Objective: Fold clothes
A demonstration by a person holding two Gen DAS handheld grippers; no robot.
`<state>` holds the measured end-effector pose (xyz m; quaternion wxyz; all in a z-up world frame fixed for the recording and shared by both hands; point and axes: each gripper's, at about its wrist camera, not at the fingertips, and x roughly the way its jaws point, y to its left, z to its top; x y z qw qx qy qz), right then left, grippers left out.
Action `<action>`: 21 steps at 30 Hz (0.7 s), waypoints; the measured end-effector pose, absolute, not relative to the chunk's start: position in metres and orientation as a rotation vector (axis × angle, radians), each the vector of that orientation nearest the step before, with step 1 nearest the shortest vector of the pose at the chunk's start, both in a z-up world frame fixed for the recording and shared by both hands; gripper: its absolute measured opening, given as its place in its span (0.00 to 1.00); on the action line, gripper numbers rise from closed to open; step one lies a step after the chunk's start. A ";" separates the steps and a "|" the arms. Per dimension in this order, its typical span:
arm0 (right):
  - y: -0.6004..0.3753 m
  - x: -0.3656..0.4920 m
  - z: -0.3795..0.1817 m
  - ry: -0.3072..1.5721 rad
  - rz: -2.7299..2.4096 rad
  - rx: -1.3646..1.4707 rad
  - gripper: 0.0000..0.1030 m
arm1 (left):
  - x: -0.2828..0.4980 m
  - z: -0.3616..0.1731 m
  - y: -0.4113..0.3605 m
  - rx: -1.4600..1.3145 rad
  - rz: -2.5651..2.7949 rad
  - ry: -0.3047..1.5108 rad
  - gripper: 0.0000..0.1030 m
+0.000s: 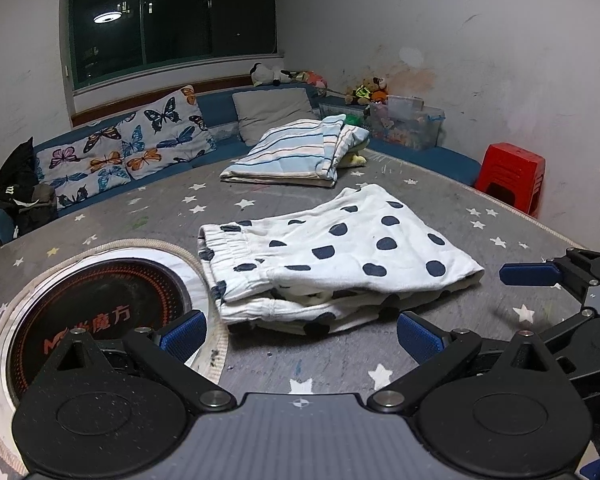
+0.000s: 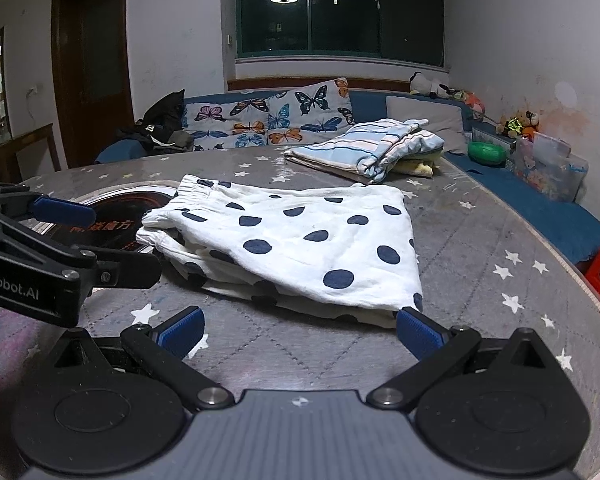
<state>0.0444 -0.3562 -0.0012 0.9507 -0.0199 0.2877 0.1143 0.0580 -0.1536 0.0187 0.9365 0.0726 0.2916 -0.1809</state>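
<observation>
Grey star-print bench [image 1: 260, 364] fills foreground, round inset hotplate [image 1: 100, 304] at its left. White dotted shorts [image 1: 332, 256] lie folded on bench just right of hotplate, waistband toward it. Striped folded cloth [image 1: 296, 152] farther back, well apart. Butterfly cushion [image 1: 140, 140] on blue sofa behind. Left gripper [image 1: 300, 330] fingers wide, empty, just short of shorts. Right gripper [image 2: 300, 330] fingers wide, empty, right fingertip [image 2: 414, 326] at shorts' near corner; contact unclear.

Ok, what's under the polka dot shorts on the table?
The polka dot shorts lie on the star-patterned table cover, with the waistband edge over the round cooktop's rim. Anything beneath the fabric is hidden.
</observation>
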 end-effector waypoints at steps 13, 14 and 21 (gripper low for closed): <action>-0.344 0.039 -0.002 0.590 0.223 -0.039 1.00 | 0.053 0.013 -0.142 0.142 -0.347 0.607 1.00; -0.344 0.038 -0.002 0.590 0.221 -0.038 1.00 | 0.052 0.013 -0.141 0.141 -0.345 0.606 1.00; -0.342 0.037 -0.004 0.589 0.204 -0.029 1.00 | 0.051 0.011 -0.135 0.138 -0.323 0.613 1.00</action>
